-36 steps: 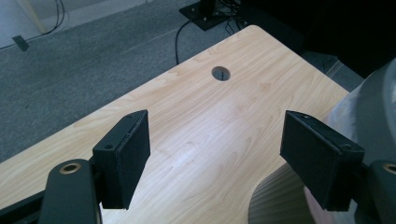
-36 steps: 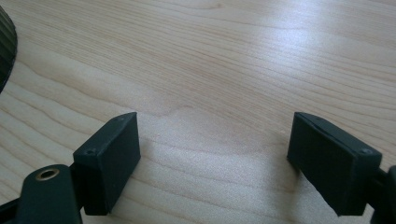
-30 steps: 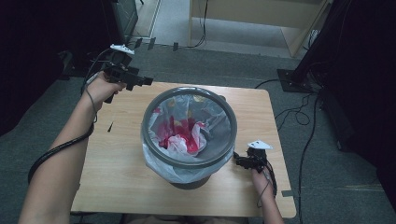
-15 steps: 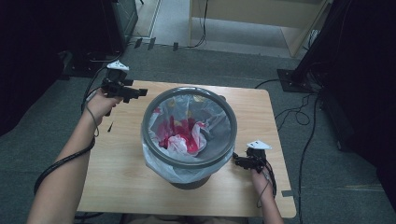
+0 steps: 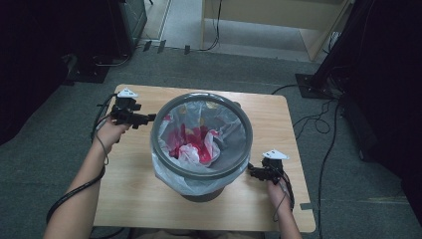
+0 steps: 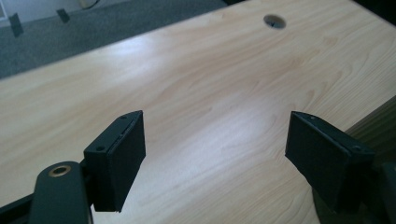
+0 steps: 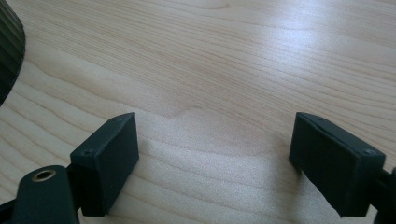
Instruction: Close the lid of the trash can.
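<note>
High view: a grey bin with a clear liner bag stands mid-frame on the wooden table; red and white waste lies inside. The left gripper sits just left of the rim; the right gripper sits at lower right, near the bin wall.

Left gripper view: jaws spread wide, empty, over bare wood.

Right gripper view: jaws likewise apart, holding nothing; the ribbed bin wall shows at upper left.

Judgement: approach the liner's folded edge from both sides level, and pinch plastic only.
</note>
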`<state>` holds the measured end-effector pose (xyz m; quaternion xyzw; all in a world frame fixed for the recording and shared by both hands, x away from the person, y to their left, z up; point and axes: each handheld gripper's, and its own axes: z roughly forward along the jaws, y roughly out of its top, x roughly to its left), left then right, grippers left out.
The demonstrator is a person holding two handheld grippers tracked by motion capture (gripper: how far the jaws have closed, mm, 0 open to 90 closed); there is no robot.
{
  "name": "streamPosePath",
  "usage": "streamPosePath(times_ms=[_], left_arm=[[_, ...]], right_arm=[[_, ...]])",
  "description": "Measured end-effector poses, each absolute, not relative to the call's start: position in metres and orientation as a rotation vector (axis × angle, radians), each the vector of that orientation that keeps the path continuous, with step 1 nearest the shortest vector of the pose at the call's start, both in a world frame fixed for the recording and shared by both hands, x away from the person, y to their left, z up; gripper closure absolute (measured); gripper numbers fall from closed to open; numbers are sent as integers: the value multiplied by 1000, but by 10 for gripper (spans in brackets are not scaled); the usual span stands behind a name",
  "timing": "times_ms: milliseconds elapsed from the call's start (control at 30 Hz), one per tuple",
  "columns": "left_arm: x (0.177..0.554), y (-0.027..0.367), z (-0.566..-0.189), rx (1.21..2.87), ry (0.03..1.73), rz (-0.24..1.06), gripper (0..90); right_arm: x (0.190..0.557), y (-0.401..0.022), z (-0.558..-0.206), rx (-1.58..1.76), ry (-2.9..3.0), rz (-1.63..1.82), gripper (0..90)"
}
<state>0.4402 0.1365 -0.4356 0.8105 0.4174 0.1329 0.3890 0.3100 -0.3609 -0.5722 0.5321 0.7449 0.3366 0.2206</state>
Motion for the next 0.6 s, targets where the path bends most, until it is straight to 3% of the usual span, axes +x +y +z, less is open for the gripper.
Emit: streamPosePath(times_ms=[600], left_arm=[[417, 137, -501, 2047, 1073, 323, 207]], right_arm=[[310, -358, -572, 1461, 2071, 934, 153]])
